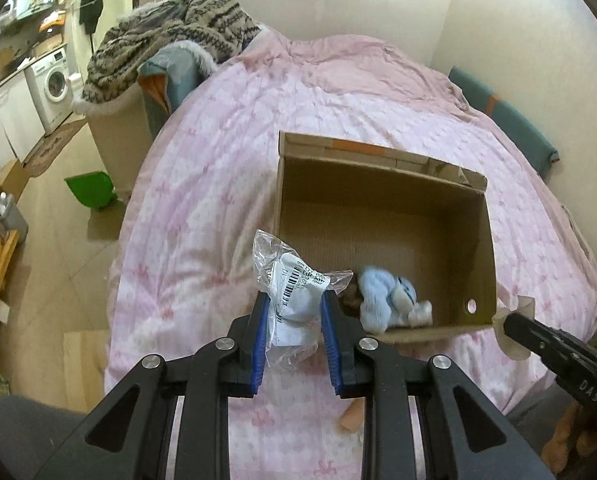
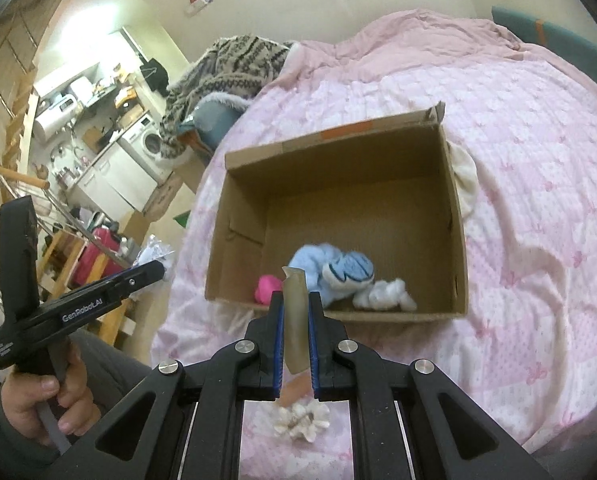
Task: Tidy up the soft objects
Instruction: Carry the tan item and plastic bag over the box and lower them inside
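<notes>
The bed quilt (image 1: 202, 184) was pale pink with darker pink bows. The cardboard box (image 2: 242, 184) was plain brown with an orange strip (image 2: 348, 131) on its far wall. Inside lay a light blue plush (image 2: 338, 266), something white (image 2: 384, 295) and something bright pink (image 2: 267, 287). A knit (image 1: 170, 36) was beige with dark zigzag bands. The fingers (image 1: 258, 344) carried blue pads on black.

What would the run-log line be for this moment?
left claw: shut on bagged white item | right claw: shut on beige strip | cardboard box: holds blue plush
</notes>
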`<act>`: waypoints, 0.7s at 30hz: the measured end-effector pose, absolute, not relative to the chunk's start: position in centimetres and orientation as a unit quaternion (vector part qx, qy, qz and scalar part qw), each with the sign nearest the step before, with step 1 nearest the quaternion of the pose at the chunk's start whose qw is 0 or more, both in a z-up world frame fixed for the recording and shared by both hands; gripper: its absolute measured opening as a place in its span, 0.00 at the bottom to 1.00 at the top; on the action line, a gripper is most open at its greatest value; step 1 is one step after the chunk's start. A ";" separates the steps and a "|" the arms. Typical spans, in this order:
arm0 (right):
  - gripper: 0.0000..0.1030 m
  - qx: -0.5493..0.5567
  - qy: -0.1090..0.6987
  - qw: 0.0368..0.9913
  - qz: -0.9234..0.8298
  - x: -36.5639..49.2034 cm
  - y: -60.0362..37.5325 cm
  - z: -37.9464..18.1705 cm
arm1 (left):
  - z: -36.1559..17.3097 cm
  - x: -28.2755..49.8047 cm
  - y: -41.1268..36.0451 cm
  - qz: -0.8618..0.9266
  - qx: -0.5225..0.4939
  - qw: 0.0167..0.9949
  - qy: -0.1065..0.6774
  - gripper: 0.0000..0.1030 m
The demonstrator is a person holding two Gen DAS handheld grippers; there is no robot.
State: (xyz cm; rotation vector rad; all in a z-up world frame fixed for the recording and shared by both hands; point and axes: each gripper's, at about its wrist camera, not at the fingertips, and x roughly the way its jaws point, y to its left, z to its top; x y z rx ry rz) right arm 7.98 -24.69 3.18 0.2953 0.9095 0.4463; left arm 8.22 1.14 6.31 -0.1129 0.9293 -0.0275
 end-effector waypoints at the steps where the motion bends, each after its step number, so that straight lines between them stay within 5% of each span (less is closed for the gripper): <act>1: 0.11 0.142 0.433 0.864 0.213 8.3 -24.7 3.3 | 6.3 8.6 1.1 -0.014 -0.053 0.893 0.448 0.22; 21: 0.12 0.164 0.475 0.850 0.158 14.3 -27.1 -2.4 | -0.5 15.3 -1.2 -0.030 -0.031 0.872 0.488 0.22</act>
